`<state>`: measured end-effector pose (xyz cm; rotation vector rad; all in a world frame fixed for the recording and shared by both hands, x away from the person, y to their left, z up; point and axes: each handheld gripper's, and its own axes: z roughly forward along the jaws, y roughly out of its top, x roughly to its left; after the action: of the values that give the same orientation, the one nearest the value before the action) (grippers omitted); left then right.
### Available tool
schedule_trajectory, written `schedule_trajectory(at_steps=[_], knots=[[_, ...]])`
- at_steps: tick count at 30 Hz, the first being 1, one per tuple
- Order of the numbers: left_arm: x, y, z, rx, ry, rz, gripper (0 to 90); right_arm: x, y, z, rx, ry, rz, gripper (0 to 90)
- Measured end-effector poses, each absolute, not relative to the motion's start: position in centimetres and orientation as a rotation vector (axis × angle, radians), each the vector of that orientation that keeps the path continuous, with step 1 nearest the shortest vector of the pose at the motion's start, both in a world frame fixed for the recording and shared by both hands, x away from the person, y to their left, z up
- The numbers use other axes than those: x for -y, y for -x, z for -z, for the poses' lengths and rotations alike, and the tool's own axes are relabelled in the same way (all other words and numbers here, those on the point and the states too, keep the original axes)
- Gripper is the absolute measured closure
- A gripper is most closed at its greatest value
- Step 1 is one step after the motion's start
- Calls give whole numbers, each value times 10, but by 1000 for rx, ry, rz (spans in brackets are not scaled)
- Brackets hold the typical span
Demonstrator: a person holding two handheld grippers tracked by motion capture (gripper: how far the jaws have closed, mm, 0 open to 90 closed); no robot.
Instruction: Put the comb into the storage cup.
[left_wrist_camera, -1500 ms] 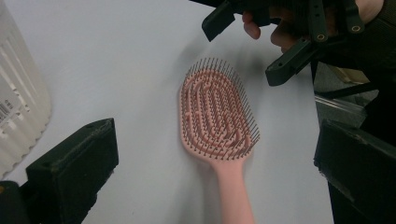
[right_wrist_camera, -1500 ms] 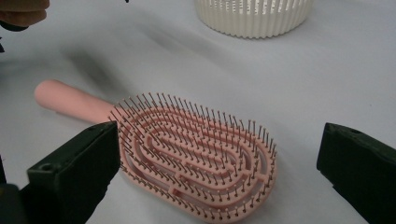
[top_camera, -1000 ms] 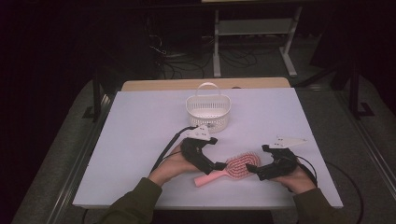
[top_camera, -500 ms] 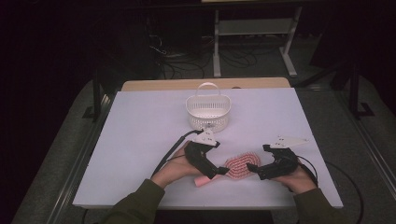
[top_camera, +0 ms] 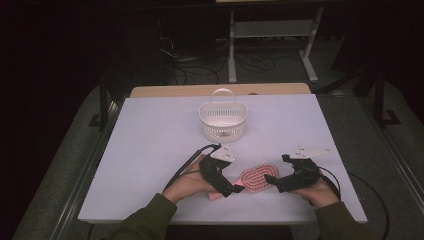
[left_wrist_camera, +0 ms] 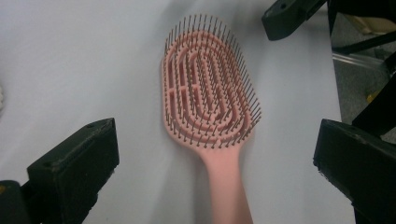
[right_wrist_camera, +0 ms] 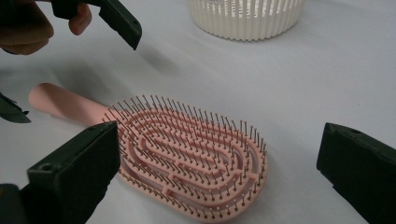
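Observation:
A pink hairbrush [top_camera: 256, 178] lies bristles up on the white table near its front edge. In the left gripper view its head [left_wrist_camera: 208, 88] points away and its handle [left_wrist_camera: 229, 186] runs back between the jaws. My left gripper [top_camera: 234, 190] hovers open over the handle, jaws wide apart and clear of it. From the right, my right gripper [top_camera: 270, 181] faces the brush head [right_wrist_camera: 191, 158], open, its jaws on either side without touching. A white slotted basket [top_camera: 222, 120] with a hoop handle stands farther back at the middle.
The white table top [top_camera: 150, 150] has free room left, right and behind the basket. The basket's wall [right_wrist_camera: 247, 18] sits just past the brush. Cables trail from both grippers toward the front edge. Dark floor, table legs and wires lie beyond the table.
My left gripper has slid right and nearer, coming over the brush handle. The right gripper and the brush have scarcely shifted.

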<state>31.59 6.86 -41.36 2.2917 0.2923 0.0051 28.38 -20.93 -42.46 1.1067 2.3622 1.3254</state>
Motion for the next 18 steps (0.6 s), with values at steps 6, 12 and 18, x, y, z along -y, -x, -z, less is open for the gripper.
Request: schedule_trajectory(at_steps=[6,12,18], knots=[[-66,-316,417,-298,-2332,-12,10,209,-284,425,-2363,-1105,-1323,0],[-64,-315,421,-309,-2376,-17,25,209,-284,425,-2363,-1106,-1323,0],[-62,-314,424,-305,-2410,-31,59,209,-284,425,-2364,-1105,-1322,0]])
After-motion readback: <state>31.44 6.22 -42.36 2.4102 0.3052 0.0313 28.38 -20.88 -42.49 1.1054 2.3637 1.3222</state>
